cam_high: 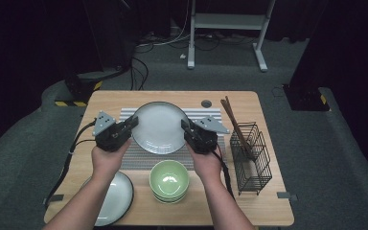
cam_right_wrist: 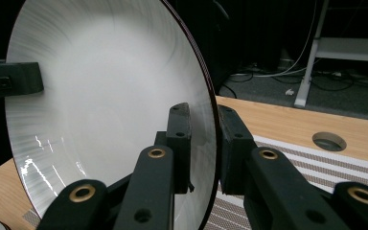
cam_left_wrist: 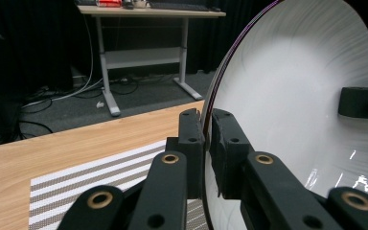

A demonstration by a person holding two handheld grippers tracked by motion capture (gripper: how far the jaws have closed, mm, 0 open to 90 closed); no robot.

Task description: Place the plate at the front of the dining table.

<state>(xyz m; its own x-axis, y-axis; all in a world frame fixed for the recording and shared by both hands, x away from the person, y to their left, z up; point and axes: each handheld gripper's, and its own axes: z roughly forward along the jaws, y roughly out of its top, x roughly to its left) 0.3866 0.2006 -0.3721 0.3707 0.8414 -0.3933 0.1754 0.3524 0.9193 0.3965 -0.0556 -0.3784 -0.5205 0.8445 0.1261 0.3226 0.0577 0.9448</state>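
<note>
The wooden table [cam_high: 263, 201] was the biggest thing before you, with a striped grey mat [cam_high: 146, 158] laid across its middle. Over that mat you held a large white plate [cam_high: 159, 127] between your two tools, one at each side of its rim. In both gripper views the plate stood tilted up off the mat, its pale face shiny under the light and its rim dark.

At the table's right side stood a black wire basket [cam_high: 254, 160] with brown chopsticks [cam_high: 232, 120] leaning out of it. A second pale plate [cam_high: 117, 199] lay at the near left corner, partly under your left forearm. Just near you, between your wrists, sat a stack of green bowls [cam_high: 169, 180].

Your left gripper [cam_high: 133, 123] had its jaws drawn narrow, pinching the plate's left rim. Your right gripper [cam_high: 186, 128] was likewise clamped on the right rim, its pads [cam_right_wrist: 179, 132] pressing both faces of the plate. A small round hole [cam_high: 206, 103] showed in the tabletop beyond the mat.
</note>
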